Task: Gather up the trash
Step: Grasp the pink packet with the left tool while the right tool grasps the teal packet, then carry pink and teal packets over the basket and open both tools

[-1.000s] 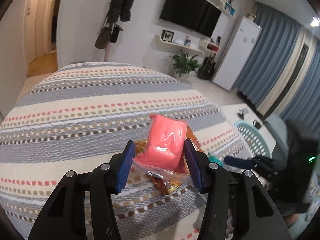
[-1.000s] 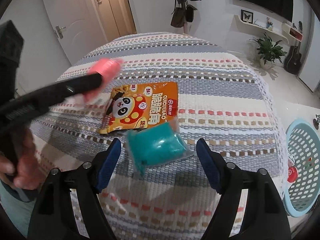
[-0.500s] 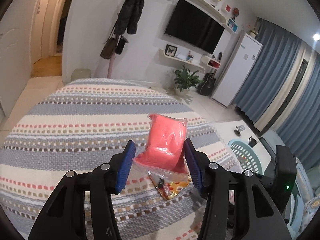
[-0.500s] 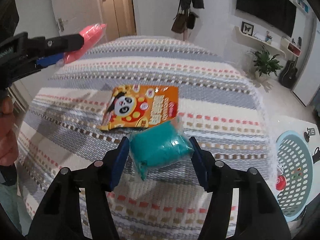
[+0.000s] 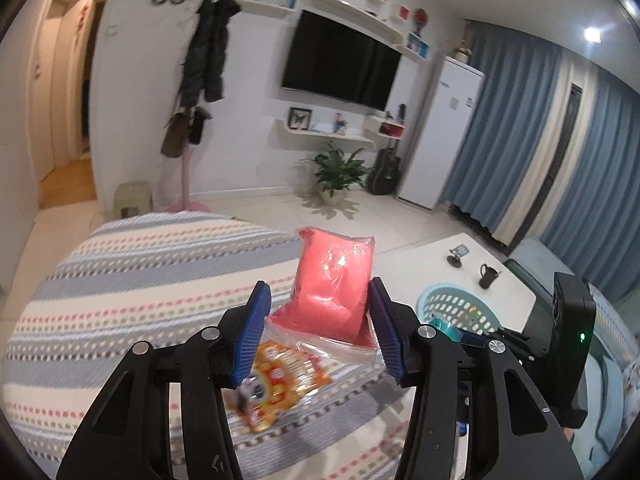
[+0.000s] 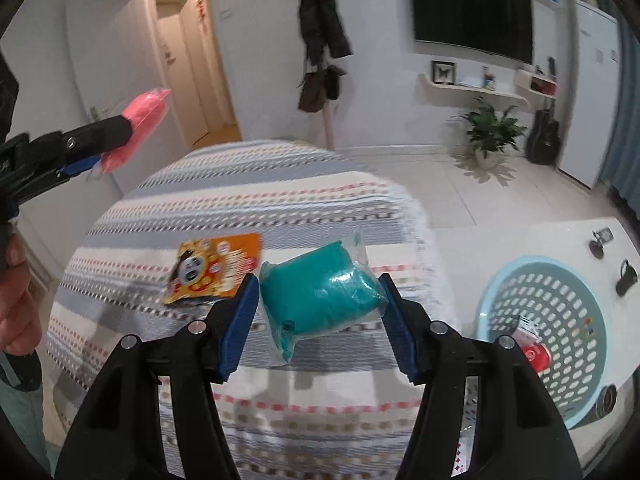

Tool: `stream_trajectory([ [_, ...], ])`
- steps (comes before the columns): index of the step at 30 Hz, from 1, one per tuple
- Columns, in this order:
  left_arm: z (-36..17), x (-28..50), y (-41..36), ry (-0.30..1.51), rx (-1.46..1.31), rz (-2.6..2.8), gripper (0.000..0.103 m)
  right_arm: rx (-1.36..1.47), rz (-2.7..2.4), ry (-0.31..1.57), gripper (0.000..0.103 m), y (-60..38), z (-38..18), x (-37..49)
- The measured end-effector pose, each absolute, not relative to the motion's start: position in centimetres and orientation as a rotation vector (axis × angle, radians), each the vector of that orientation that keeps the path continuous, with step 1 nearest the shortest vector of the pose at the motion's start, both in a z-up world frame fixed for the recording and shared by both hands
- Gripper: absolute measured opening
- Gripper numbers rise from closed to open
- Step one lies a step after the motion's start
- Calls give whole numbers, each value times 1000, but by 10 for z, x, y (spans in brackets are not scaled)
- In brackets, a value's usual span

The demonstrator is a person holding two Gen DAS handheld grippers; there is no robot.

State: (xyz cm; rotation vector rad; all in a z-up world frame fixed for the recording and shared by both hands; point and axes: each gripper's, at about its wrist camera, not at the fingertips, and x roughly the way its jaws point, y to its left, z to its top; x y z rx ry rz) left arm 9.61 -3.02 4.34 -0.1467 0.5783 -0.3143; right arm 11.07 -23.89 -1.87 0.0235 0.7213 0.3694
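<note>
Here each claw pinches its packet: pink bag (image 5: pixel 330 284), teal bag (image 6: pixel 324 300)

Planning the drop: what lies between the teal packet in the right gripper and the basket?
In the right wrist view, only striped bedspread edge separates teal packet from blue basket.

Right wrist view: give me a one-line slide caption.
Right gripper holds a teal packet above the striped bed; orange snack bag left behind, blue basket at right.
</note>
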Motion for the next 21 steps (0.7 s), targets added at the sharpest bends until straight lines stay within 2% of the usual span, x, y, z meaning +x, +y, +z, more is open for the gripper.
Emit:
stream_trajectory([
  [21, 17, 174, -210, 704, -38, -627, 49, 328, 23, 696, 57, -430, -45, 126],
])
